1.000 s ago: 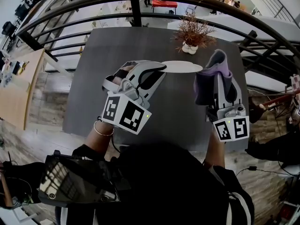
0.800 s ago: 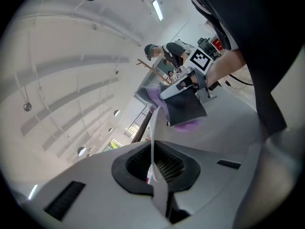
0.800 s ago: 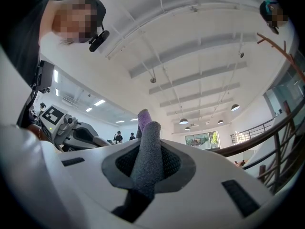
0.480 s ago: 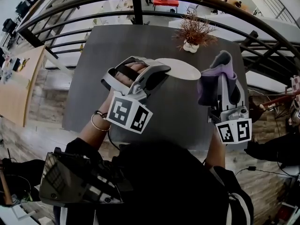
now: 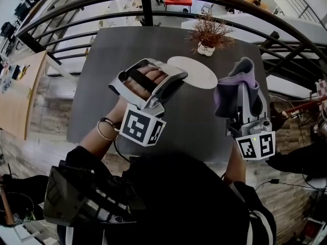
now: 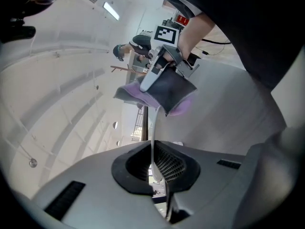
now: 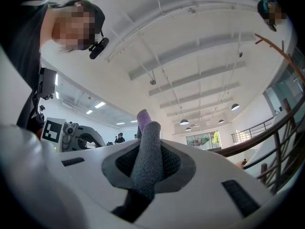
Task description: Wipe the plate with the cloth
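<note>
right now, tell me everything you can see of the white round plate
The white round plate is plain, smooth and thin, ceramic by its look. The left gripper has its jaws shut on the near rim, holding it tilted over the dark grey table. Its upper face is bare. The purple and grey cloth is off to its right, not touching it.

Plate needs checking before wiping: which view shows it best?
The head view: the plate shows most of its white face, held by the left gripper. The left gripper view shows only its thin edge; the right gripper view shows none.
</note>
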Demonstrator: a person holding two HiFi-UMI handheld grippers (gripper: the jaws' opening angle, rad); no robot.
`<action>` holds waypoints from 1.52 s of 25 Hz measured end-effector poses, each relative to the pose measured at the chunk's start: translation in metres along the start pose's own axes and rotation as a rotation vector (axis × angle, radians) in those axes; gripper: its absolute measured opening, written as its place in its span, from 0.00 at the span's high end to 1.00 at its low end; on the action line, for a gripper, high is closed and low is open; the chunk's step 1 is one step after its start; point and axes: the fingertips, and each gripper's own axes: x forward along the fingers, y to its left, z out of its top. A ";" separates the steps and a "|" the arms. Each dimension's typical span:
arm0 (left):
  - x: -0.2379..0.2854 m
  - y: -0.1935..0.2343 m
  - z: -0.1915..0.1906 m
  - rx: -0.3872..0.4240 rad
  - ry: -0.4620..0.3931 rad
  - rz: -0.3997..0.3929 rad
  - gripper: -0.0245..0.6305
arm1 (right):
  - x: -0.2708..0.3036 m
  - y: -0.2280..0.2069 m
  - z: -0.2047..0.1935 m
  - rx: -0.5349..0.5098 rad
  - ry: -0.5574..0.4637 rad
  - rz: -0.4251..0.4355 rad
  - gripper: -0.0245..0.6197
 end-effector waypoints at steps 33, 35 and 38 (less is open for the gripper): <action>0.008 -0.024 0.042 0.279 -0.067 -0.019 0.94 | 0.022 0.082 -0.023 -0.067 0.268 0.316 0.90; 0.008 -0.025 0.042 0.287 -0.066 -0.017 0.94 | 0.022 0.079 -0.027 -0.064 0.278 0.315 0.90; 0.008 -0.025 0.042 0.291 -0.063 -0.014 0.94 | 0.022 0.076 -0.031 -0.061 0.283 0.308 0.90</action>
